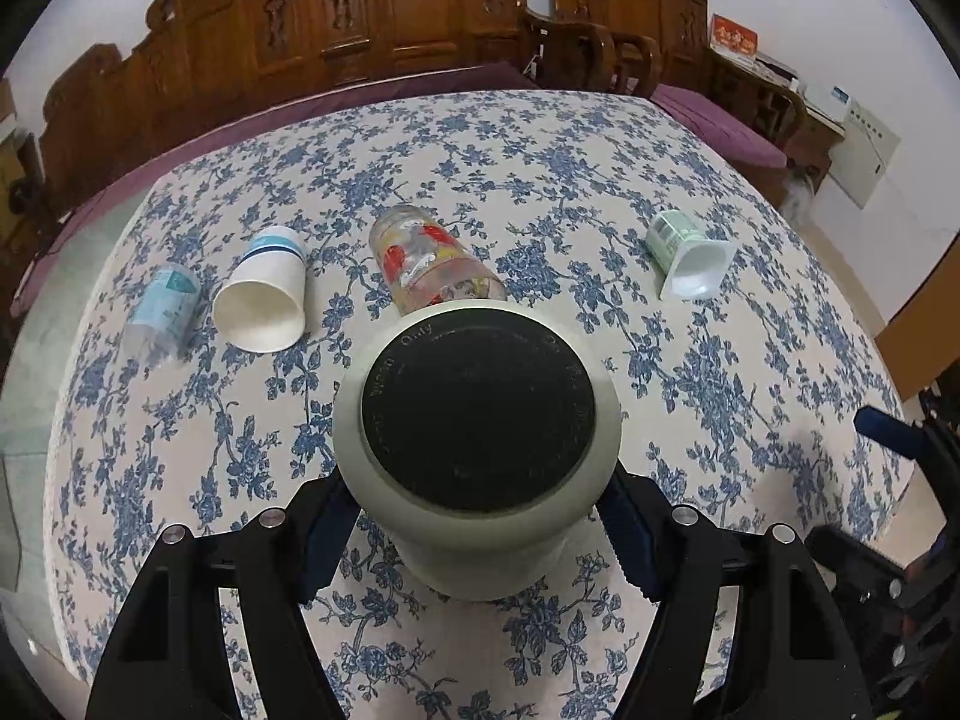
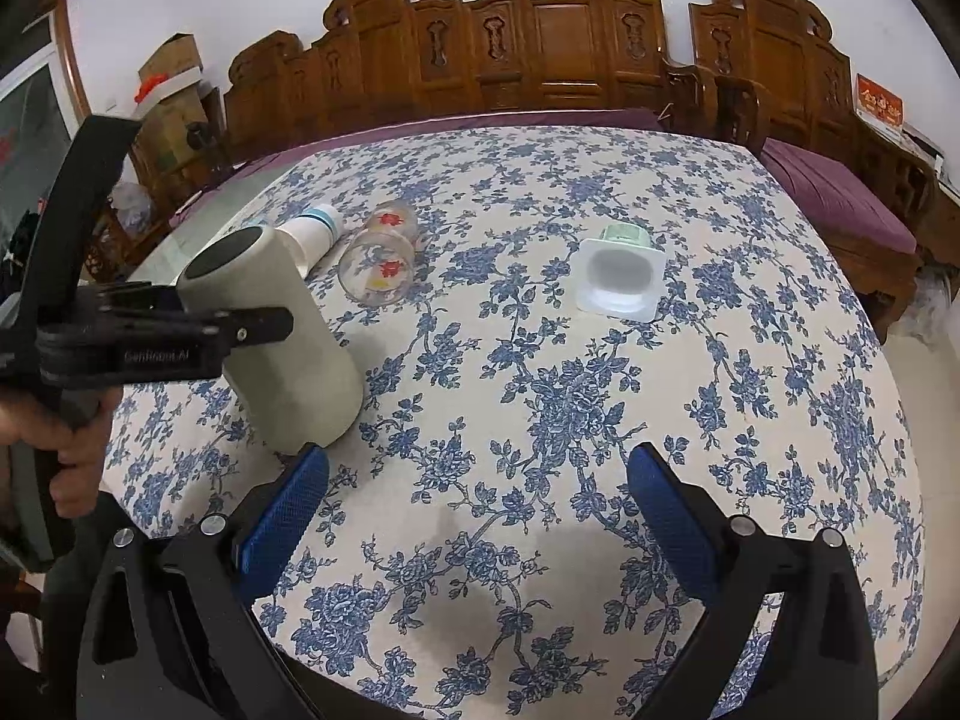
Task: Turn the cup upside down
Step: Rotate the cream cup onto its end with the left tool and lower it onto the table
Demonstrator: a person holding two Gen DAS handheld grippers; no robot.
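Note:
A tall cream cup (image 1: 480, 516) with a black base stands upside down on the floral tablecloth, base up. My left gripper (image 1: 474, 534) is shut on its sides. In the right wrist view the same cup (image 2: 300, 360) stands at the left, slightly tilted, held by the left gripper (image 2: 240, 324). My right gripper (image 2: 474, 510) is open and empty above the cloth, to the right of the cup.
Several cups lie on their sides farther back: a clear plastic cup (image 1: 162, 312), a white paper cup (image 1: 264, 300), a printed glass (image 1: 432, 264) and a green-white yogurt cup (image 1: 690, 252). Carved wooden benches (image 1: 384, 18) stand behind the table (image 1: 750, 360).

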